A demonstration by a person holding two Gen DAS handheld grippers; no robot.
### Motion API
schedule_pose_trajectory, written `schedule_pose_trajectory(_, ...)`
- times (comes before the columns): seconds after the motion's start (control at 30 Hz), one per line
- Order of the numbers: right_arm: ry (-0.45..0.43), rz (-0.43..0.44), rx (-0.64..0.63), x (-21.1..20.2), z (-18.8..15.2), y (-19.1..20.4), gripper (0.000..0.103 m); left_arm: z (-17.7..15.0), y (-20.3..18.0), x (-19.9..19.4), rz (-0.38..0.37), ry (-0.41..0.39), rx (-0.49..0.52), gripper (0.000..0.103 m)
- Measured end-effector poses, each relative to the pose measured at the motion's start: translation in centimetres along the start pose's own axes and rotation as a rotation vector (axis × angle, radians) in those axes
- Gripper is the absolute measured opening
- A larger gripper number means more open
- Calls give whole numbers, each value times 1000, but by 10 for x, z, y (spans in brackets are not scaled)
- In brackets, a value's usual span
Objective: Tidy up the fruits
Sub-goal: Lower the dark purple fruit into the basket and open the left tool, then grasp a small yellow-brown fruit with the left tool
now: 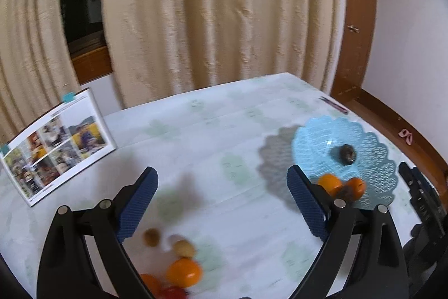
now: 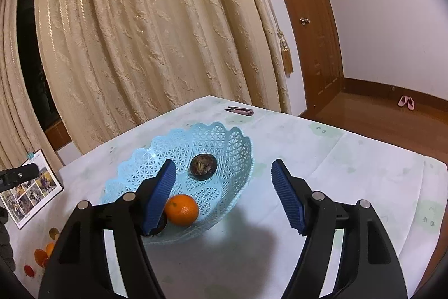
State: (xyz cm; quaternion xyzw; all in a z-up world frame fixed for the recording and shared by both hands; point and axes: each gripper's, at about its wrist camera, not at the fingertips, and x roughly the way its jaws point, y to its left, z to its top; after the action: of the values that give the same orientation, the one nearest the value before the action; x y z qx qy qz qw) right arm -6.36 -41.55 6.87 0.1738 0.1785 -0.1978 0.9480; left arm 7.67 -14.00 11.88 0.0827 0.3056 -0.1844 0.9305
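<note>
Left hand-held gripper [image 1: 221,195] wide open, empty — right hand-held gripper [image 2: 224,187] apart, over basket [image 2: 224,136]

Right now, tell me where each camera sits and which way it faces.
Left wrist: rides the left tool, looking down over the table toward loose fruit and a photo booklet; its open blue pads show.
Right wrist: rides the right tool, facing the blue basket with an orange; its open pads show.
Shared: basket, booklet, curtain, table.
</note>
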Motion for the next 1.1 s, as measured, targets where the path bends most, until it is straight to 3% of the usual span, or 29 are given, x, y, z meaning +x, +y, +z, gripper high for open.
schedule_pose_trajectory(0.33, 34, 63, -41, -4, -6, 24, 73, -30, 66, -10, 89, 39, -96, 93)
schedule_pose_trajectory(0.57, 80, 140, -98, -8, -15, 53, 73, -51, 92, 14, 109, 124, -159, 92)
schedule_pose_trajectory(0.67, 96, 164, -132, -10, -20, 66, 73, -60, 99, 30, 99, 177, -175, 79)
schedule_pose_trajectory(1.0, 182, 241, -176, -7, -33, 96, 73, -78, 109, 71, 48, 307, -227, 51)
schedule_pose_trajectory(1.1, 196, 257, -195, -5, -35, 105, 73, -81, 107, 77, 44, 321, -223, 48)
